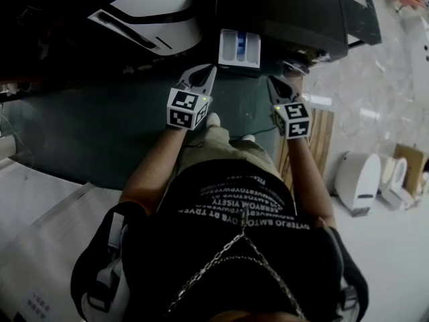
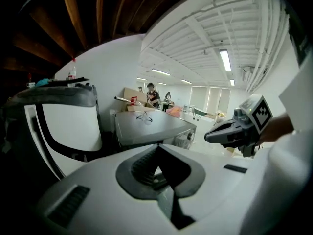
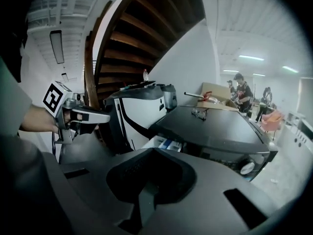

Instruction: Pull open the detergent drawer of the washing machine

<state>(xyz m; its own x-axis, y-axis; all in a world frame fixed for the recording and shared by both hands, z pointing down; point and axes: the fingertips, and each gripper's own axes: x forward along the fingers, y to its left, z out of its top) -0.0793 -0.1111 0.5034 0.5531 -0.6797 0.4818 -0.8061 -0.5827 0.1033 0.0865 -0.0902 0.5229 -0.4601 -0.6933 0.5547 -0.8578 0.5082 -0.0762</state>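
Washing machine [image 1: 288,9]: dark grey, near black on top. Detergent drawer [image 1: 239,49]: white frame, blue compartments inside. Neighbouring machine [image 1: 151,2]: white shell, black stripes curving across. Left gripper [image 1: 210,70]: pale grey-white, black-and-white square markers. Right gripper [image 1: 271,81]: same pale grey, same black-and-white squares. Shirt [image 1: 234,210]: black, rows of white lettering. Trousers [image 1: 214,146]: khaki. Floor [image 1: 375,86]: pale, marbled grey-white. Slatted panel [image 1: 323,136]: brown wood. Over in right gripper view, stair underside [image 3: 142,28]: dark brown timber. Ceiling [image 2: 210,28]: white.
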